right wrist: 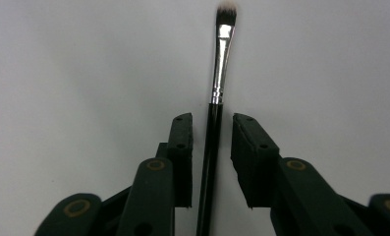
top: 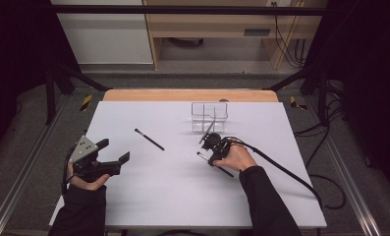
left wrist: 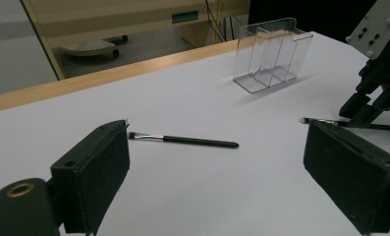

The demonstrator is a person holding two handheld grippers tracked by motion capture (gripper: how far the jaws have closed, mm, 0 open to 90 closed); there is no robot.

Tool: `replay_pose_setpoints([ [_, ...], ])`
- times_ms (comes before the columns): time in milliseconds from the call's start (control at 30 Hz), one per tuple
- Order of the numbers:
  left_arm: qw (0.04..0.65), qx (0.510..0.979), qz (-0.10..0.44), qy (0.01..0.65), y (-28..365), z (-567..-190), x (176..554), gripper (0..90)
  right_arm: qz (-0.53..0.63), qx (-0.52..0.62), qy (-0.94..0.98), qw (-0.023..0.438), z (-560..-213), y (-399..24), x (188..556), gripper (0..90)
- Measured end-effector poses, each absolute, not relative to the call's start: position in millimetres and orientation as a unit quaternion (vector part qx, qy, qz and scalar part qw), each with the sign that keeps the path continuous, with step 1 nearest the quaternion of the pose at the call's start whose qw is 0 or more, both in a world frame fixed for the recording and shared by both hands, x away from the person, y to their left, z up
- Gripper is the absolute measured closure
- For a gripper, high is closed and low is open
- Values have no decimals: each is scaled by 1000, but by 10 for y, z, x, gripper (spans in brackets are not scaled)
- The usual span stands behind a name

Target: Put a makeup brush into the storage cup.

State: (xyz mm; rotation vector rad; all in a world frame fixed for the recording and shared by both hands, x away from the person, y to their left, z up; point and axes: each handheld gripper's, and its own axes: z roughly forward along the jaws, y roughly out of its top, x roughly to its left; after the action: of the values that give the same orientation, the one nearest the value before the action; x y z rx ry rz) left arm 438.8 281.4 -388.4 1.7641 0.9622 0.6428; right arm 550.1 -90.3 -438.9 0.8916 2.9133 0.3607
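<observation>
**Closing in on a makeup brush**

Straddling the brush (right wrist: 216, 98) lying flat on the white table (top: 173, 196), the right gripper (right wrist: 211, 147) has its jaws narrowed, a small gap either side, not gripping. The left gripper (left wrist: 217, 167) rests wide open, empty, near a second brush (left wrist: 182, 140).

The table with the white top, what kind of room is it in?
Probably a lab or workshop set up for filming. The white table stands inside a dark metal frame, cables trail over the floor, and a plain wooden desk stands behind.
</observation>
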Motion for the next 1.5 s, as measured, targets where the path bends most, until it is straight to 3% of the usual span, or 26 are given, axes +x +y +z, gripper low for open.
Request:
replay_pose_setpoints([
  [400,493,728,264,397,2809,-3887,4387,99,102,289,951,31,-4458,-885,5495,832],
  [800,492,728,264,398,2805,-3894,4392,99,111,299,947,35,-4420,-870,5453,839],
  [1167,492,729,263,397,2796,-3898,4390,100,214,300,927,70,-4053,-995,5307,839],
  [1500,492,729,263,397,2790,-3901,4389,100,338,324,872,146,-3723,-1172,5159,839],
])
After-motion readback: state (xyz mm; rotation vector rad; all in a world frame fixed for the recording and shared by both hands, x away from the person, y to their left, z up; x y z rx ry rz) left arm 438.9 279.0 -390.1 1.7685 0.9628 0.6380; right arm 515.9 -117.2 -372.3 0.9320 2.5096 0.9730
